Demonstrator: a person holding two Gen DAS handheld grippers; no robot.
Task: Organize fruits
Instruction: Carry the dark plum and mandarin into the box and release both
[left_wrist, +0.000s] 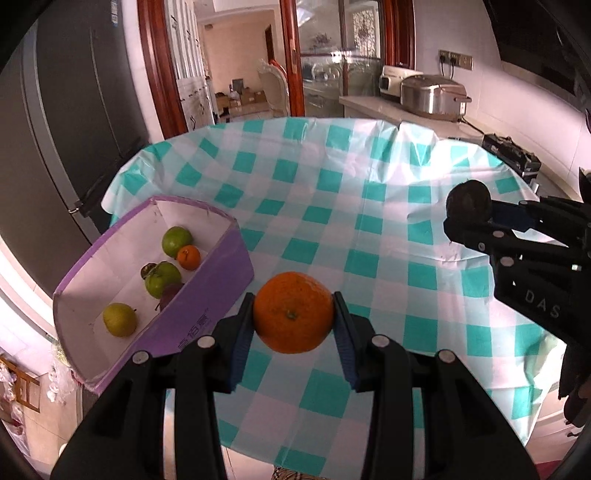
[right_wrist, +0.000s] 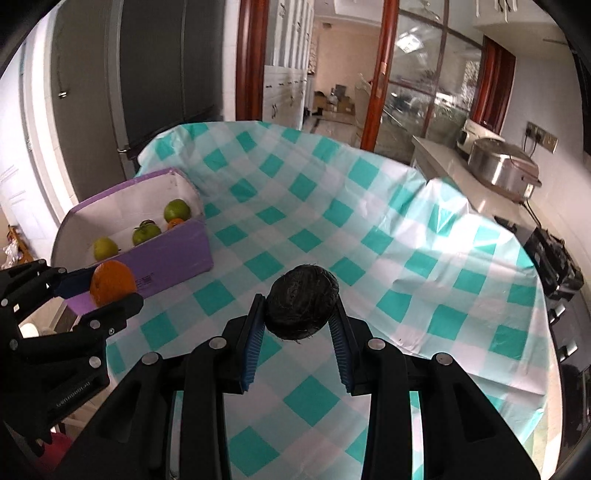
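Observation:
My left gripper (left_wrist: 293, 314) is shut on an orange (left_wrist: 293, 312) and holds it above the checked tablecloth (left_wrist: 332, 184), just right of the purple box (left_wrist: 207, 314). The box holds several fruits: green ones, a small orange (left_wrist: 188, 257) and a dark purple one. My right gripper (right_wrist: 301, 308) is shut on a dark wrinkled round fruit (right_wrist: 301, 306) above the table's middle. In the right wrist view the left gripper (right_wrist: 107, 286) with the orange (right_wrist: 112, 282) is at the left, in front of the box (right_wrist: 170, 251). In the left wrist view the right gripper (left_wrist: 471, 218) with the dark fruit (left_wrist: 468, 201) is at the right.
A dark fridge (left_wrist: 74, 110) stands behind the box. A counter with a steel cooker (left_wrist: 432, 94) runs along the right wall, and a black appliance (left_wrist: 511, 153) sits beside the table. A doorway (left_wrist: 240, 66) opens at the back.

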